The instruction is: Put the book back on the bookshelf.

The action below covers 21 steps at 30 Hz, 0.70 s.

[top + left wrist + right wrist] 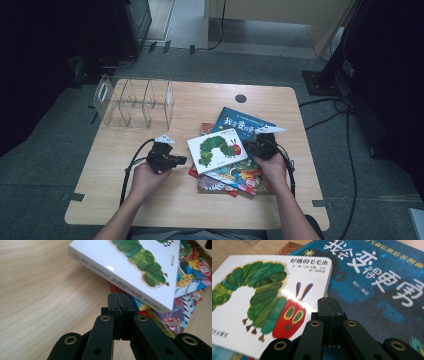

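My left gripper [176, 160] and right gripper [251, 144], jaws pressed together on nothing, flank the white caterpillar-cover board book [218, 149]. It tops a pile of picture books [235, 181] near the light wooden table's [200, 100] right edge.

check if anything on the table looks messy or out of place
The books are a loose, fanned heap rather than a squared stack: the white caterpillar book lies skewed on top, the blue book juts out behind it, and colourful ones poke out below. The clear divider rack stands with nothing in it.
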Tool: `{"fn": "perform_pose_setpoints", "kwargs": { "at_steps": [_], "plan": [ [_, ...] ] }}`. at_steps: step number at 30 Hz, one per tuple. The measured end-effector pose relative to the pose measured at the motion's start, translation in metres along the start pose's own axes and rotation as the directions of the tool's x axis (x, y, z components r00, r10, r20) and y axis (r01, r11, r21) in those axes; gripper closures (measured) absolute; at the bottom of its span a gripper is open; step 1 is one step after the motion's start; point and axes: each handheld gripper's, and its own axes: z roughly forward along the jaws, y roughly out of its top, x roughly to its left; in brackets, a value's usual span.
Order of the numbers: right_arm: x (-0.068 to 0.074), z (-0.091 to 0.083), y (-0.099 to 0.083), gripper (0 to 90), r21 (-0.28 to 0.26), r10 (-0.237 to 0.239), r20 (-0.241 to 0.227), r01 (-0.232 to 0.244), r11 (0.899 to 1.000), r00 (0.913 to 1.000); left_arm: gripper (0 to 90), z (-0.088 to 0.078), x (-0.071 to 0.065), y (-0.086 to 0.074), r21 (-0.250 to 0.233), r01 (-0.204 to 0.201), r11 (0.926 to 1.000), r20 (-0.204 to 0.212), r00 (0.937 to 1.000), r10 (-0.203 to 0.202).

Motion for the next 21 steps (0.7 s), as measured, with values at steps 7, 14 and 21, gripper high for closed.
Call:
{"fn": "perform_pose_setpoints", "kwargs": {
  "at_steps": [7, 14, 21],
  "plan": [
    [0.002, -0.017, -0.015, 90.0, 0.004, 0.011, 0.009, -0.011, 1.000, 0.9999, 90.0, 0.005, 0.019, 0.014, -0.001, 0.017, 0.9999, 0.012, 0.9998, -0.017],
    [0.006, -0.028, -0.029, 90.0, -0.012, 0.021, 0.000, -0.021, 1.000, 0.9998, 90.0, 0.009, 0.033, 0.025, 0.005, 0.022, 0.9997, 0.012, 0.9997, -0.022],
    [0.012, -0.035, -0.037, 90.0, -0.011, 0.013, -0.011, -0.014, 1.000, 0.9998, 90.0, 0.015, 0.046, 0.037, -0.005, 0.028, 0.9996, -0.003, 0.9996, -0.028]
  ]
}}
